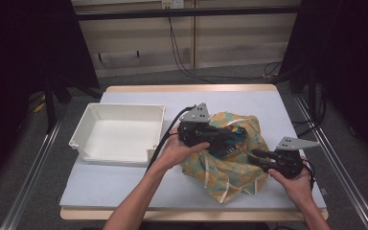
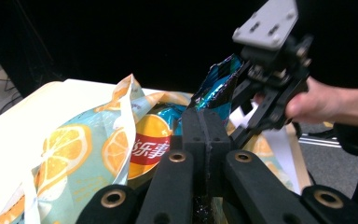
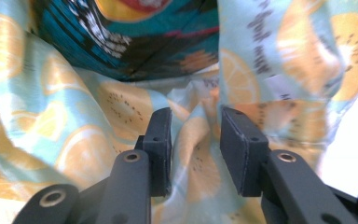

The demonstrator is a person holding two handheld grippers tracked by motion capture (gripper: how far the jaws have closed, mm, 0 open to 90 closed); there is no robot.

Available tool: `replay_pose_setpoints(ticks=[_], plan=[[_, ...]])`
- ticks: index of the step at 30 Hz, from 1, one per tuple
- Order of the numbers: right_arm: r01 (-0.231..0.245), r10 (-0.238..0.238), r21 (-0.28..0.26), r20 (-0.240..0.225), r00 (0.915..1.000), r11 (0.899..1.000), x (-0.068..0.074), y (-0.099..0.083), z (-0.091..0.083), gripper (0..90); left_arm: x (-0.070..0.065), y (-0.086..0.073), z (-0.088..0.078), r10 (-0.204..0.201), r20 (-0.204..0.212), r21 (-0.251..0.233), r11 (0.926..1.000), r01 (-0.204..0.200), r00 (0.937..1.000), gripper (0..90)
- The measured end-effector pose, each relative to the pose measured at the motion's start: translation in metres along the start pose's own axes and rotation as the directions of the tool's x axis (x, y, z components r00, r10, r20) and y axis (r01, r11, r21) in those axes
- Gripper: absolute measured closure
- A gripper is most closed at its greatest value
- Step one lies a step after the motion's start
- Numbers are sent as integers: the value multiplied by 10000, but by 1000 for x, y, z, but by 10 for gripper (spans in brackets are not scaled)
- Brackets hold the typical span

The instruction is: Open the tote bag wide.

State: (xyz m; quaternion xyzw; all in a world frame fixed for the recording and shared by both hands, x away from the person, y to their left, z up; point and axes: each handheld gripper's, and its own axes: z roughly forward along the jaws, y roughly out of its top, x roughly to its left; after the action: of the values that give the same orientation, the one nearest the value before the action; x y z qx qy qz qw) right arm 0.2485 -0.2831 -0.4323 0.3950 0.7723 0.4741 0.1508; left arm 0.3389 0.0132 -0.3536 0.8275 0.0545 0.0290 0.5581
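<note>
A soft cloth tote bag printed with orange slices on pale blue [image 1: 230,167] lies slumped on the grey table [image 1: 124,184], at about four o'clock from the empty white plastic bin [image 1: 117,132]. Inside it sits a crinkly teal snack packet [image 2: 216,86]. The left gripper [image 2: 206,122] has its jaws pressed together on the packet's foil edge at the bag's mouth. The right gripper [image 3: 195,140] has its jaws standing apart, with a fold of the bag's cloth between them (unpinched, as far as I can tell). The packet looks light, slippery and easily crushed, so its sealed top edge seems the safest hold; the limp bag needs pinning at its rim.
</note>
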Motion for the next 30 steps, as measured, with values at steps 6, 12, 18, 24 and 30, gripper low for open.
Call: replay_pose_setpoints(ticks=[6, 12, 18, 24, 30], plan=[[94, -91, -439, 62, 9999, 9990, 2, 13, -8, 584, 2, -4, -11, -8, -483, 5, 10000, 8, 9988, 900], [177, -166, -965, 131, 9998, 9952, 4, 36, -9, 572, 2, -5, -17, 51, -562, 94, 9999, -46, 9984, 900], [323, -287, -1244, 308, 9991, 9917, 0, 63, -5, 488, -3, -8, -18, 132, -555, 120, 9998, -125, 9984, 900], [242, -184, -1091, 544, 9984, 9937, -8, 73, 12, 484, -12, -12, -21, 318, -497, 84, 9995, -314, 9983, 900], [75, -23, -1232, 423, 9991, 9924, -20, 79, 24, 893, -18, -19, -30, 325, -410, 121, 9994, -321, 9986, 900]])
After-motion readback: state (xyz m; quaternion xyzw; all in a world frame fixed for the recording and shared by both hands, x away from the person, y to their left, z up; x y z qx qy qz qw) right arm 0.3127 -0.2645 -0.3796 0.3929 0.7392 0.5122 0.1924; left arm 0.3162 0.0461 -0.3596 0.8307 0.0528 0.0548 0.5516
